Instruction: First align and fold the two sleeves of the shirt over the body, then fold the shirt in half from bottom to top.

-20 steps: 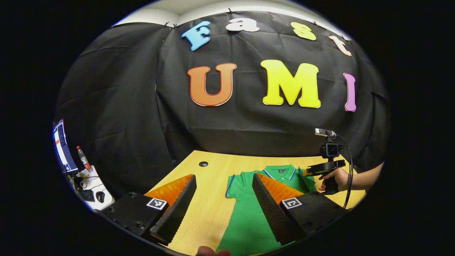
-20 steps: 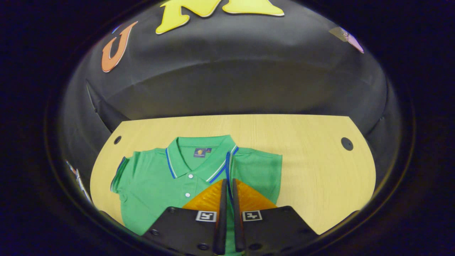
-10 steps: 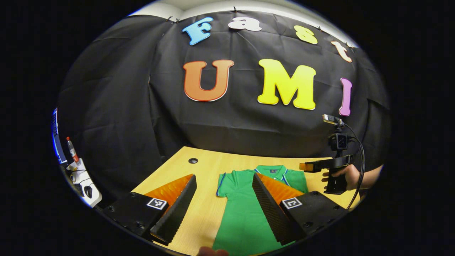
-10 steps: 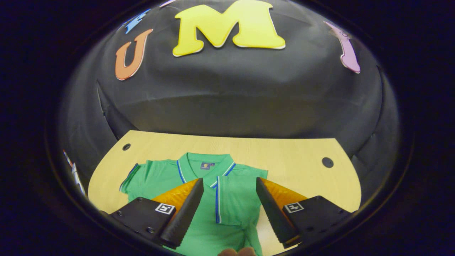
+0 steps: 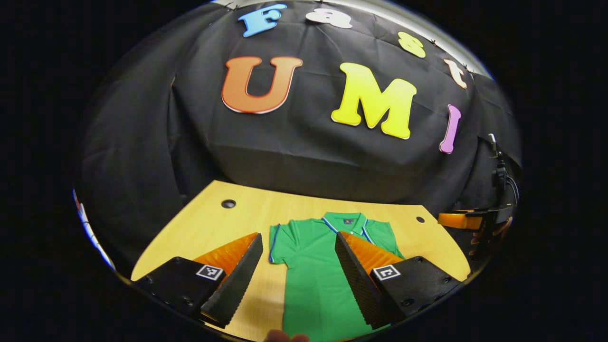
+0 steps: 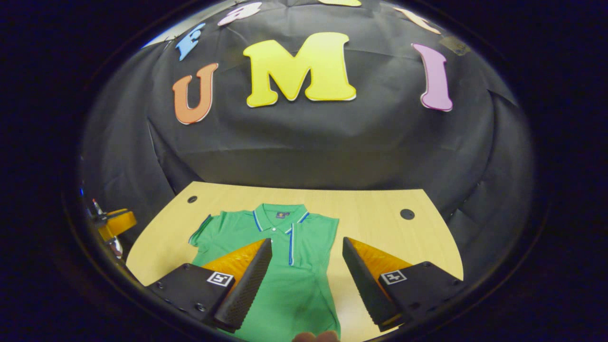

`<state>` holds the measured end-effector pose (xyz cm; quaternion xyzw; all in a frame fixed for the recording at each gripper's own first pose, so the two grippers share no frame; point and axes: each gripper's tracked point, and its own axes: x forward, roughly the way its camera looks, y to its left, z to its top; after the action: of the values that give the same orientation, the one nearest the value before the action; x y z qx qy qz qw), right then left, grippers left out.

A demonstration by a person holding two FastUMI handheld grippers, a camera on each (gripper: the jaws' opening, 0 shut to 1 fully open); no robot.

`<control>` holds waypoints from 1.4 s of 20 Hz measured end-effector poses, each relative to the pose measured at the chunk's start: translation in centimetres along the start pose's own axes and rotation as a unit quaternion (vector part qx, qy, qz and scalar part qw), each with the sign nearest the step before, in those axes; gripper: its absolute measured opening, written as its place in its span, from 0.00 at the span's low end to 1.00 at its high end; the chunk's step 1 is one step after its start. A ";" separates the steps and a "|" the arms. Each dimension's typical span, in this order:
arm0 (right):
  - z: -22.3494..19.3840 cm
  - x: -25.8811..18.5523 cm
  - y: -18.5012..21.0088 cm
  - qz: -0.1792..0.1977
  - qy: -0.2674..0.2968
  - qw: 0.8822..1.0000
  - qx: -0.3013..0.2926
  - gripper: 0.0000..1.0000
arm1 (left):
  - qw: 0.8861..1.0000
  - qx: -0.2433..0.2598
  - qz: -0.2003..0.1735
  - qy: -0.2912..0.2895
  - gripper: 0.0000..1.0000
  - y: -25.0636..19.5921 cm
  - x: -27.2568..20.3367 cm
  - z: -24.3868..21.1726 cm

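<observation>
The green short-sleeved polo shirt with blue-and-white trim (image 6: 285,266) is lying flat on the light wooden table (image 6: 380,223), collar pointing toward the far edge. Its left sleeve (image 6: 202,232) is sticking out toward the table's left edge, while the right sleeve (image 6: 311,242) is lying folded over the body (blue cuff stripe running down near the buttons). The left gripper (image 5: 297,266) is hovering over the near edge with its fingers spread wide, gripping nothing. The right gripper (image 6: 306,270) is doing the same above the shirt's lower half, fingers wide apart and empty.
</observation>
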<state>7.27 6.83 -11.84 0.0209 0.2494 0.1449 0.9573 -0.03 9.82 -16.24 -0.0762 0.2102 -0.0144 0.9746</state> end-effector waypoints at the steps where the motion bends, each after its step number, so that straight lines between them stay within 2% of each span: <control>1: -0.1 -1.3 -0.8 -0.003 -0.003 1.000 0.002 0.96 | 1.000 -0.010 -0.006 0.016 0.99 0.4 1.1 -0.6; 4: -0.3 -4.5 -3.2 -0.022 -0.007 1.000 0.000 0.96 | 0.997 -0.037 -0.004 0.065 0.99 2.3 4.8 -2.7; 5: -0.8 -5.3 -3.5 -0.022 -0.001 1.000 0.006 0.92 | 0.996 -0.044 -0.003 0.080 0.99 2.8 5.7 -3.2; 6: -1.4 -6.0 -3.9 -0.024 0.005 1.000 0.008 0.96 | 0.994 -0.046 0.001 0.095 0.99 3.4 6.8 -4.0; 7: -1.9 -6.7 -4.5 -0.032 0.006 0.999 0.006 0.92 | 0.993 -0.047 0.004 0.108 0.99 3.8 8.0 -4.7; 8: -2.2 -7.3 -5.0 -0.037 0.007 0.999 0.004 0.96 | 0.991 -0.048 0.004 0.125 0.99 4.1 9.0 -5.4; 11: -4.4 -9.1 -6.2 -0.042 0.023 0.999 -0.010 0.96 | 0.983 -0.064 -0.003 0.170 0.99 4.6 11.6 -7.2; 12: -5.1 -9.8 -7.0 -0.049 0.030 0.998 -0.016 0.92 | 0.981 -0.065 -0.003 0.181 0.99 4.9 12.5 -7.7; 15: -7.4 -11.4 -9.4 -0.068 0.053 0.996 -0.007 0.92 | 0.976 -0.058 0.005 0.210 0.98 6.2 15.0 -8.9; 16: -8.4 -11.6 -10.0 -0.070 0.068 0.995 0.002 0.95 | 0.974 -0.059 0.012 0.217 1.00 6.7 15.8 -9.2; 17: -9.3 -11.8 -10.5 -0.073 0.079 0.994 0.009 0.96 | 0.973 -0.060 0.017 0.223 0.98 7.4 16.3 -9.4; 18: -9.7 -11.8 -10.9 -0.076 0.085 0.993 0.015 0.92 | 0.972 -0.062 0.020 0.228 0.98 7.7 16.8 -9.6; 19: -9.8 -11.8 -11.1 -0.080 0.085 0.993 0.018 0.96 | 0.970 -0.061 0.024 0.234 0.98 7.9 17.2 -10.0; 22: -10.2 -11.5 -11.4 -0.084 0.090 0.992 0.027 0.96 | 0.968 -0.046 0.029 0.247 0.96 8.2 18.2 -10.9; 24: -11.0 -11.3 -11.5 -0.078 0.101 0.991 0.033 0.92 | 0.968 -0.028 0.039 0.247 0.92 8.9 19.0 -10.8; 26: -11.8 -11.2 -12.0 -0.082 0.115 0.989 0.036 0.96 | 0.967 -0.022 0.045 0.251 0.80 9.2 19.6 -10.9; 27: -12.2 -11.4 -12.4 -0.087 0.119 0.988 0.039 1.00 | 0.966 -0.019 0.051 0.253 0.69 9.5 19.6 -10.8; 28: -12.4 -11.4 -12.6 -0.089 0.121 0.988 0.044 0.96 | 0.967 -0.013 0.048 0.251 0.63 9.6 20.1 -10.7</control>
<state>-4.84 -8.91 -18.77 0.0234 0.3701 0.0491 0.9274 13.79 16.52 -35.54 -0.0723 0.4518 0.0164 0.8890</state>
